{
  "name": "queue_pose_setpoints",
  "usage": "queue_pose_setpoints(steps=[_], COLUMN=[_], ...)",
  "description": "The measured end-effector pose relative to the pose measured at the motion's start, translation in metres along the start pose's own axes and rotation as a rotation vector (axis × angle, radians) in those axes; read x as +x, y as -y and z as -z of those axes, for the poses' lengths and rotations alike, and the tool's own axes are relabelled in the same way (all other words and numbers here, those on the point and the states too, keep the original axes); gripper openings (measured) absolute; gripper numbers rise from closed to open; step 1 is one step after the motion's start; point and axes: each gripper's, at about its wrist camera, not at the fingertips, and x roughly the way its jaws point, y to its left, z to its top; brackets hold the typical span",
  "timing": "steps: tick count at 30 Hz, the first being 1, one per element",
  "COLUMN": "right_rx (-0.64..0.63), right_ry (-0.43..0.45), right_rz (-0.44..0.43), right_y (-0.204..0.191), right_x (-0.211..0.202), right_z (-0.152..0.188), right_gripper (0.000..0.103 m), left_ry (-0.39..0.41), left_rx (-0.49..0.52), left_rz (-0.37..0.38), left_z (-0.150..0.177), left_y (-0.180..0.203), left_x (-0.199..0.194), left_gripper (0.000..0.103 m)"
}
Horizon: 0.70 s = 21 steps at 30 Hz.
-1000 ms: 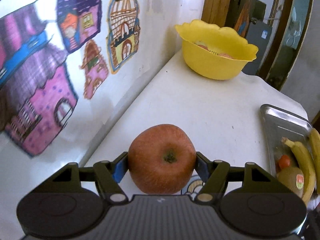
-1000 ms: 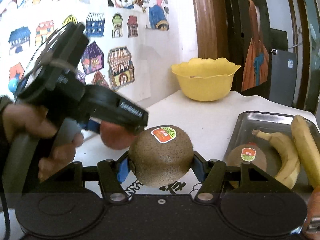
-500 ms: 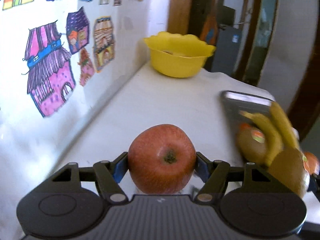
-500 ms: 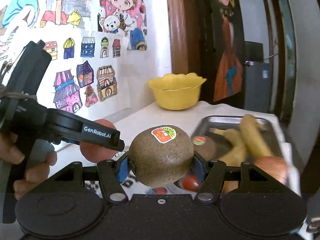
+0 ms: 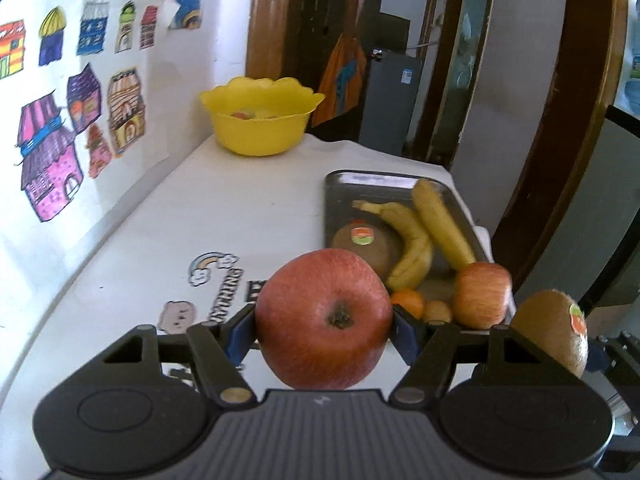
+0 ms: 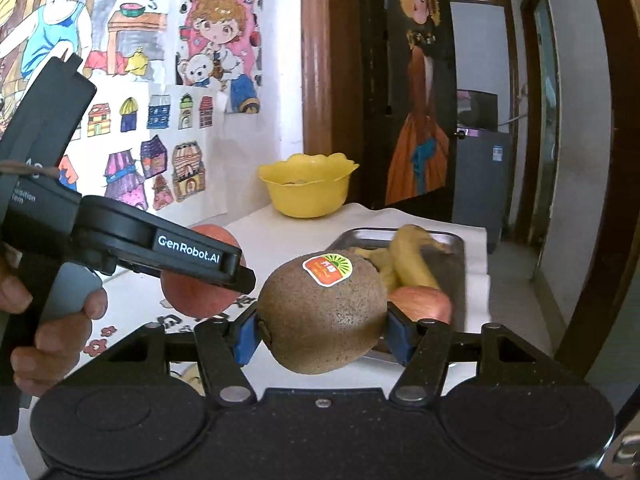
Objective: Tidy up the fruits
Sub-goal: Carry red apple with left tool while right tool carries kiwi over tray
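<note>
Surface (image 5: 248,216), white, carries a metal tray (image 5: 340,184) of bananas (image 5: 412,236) and other fruit, with a yellow bowl (image 5: 260,128) well beyond it; left gripper (image 5: 324,326) fingers clamp a red apple (image 5: 324,316) above the surface; right gripper (image 6: 322,330) fingers clamp a stickered kiwi (image 6: 324,312) near the tray.

Table (image 5: 248,216) along wall (image 5: 24,240) at left. Bowl (image 5: 260,120) on table at far end, near wall. Tray (image 5: 340,188) on table at right, nearer than bowl, well apart from it. In tray: bananas (image 5: 412,236) side by side, kiwi (image 5: 368,244) left of them, apple (image 5: 482,294) at near right. Drawings (image 5: 52,160) on wall, left of bowl. Doorway (image 5: 400,60) behind table.
</note>
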Motion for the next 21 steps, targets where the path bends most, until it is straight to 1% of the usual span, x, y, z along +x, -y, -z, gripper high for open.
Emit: queue_pose_setpoints(steps=[4, 9, 14, 21], right_rx=[-0.002, -0.001, -0.003, -0.008], right_ry=[0.023, 0.039, 0.049, 0.047], right_rz=[0.014, 0.035, 0.05, 0.057], right_y=[0.018, 0.04, 0.057, 0.067], right_x=[0.0, 0.017, 0.04, 0.076], right_z=[-0.006, -0.018, -0.028, -0.034], right_gripper=[0.064, 0.064, 0.064, 0.064], left_ry=[-0.015, -0.027, -0.013, -0.006], left_rx=[0.014, 0.027, 0.043, 0.042], left_rz=[0.007, 0.018, 0.016, 0.013], left_z=[-0.006, -0.018, -0.035, -0.056], left_y=[0.018, 0.033, 0.041, 0.041], left_x=[0.008, 0.024, 0.041, 0.07], left_gripper=[0.073, 0.073, 0.073, 0.073])
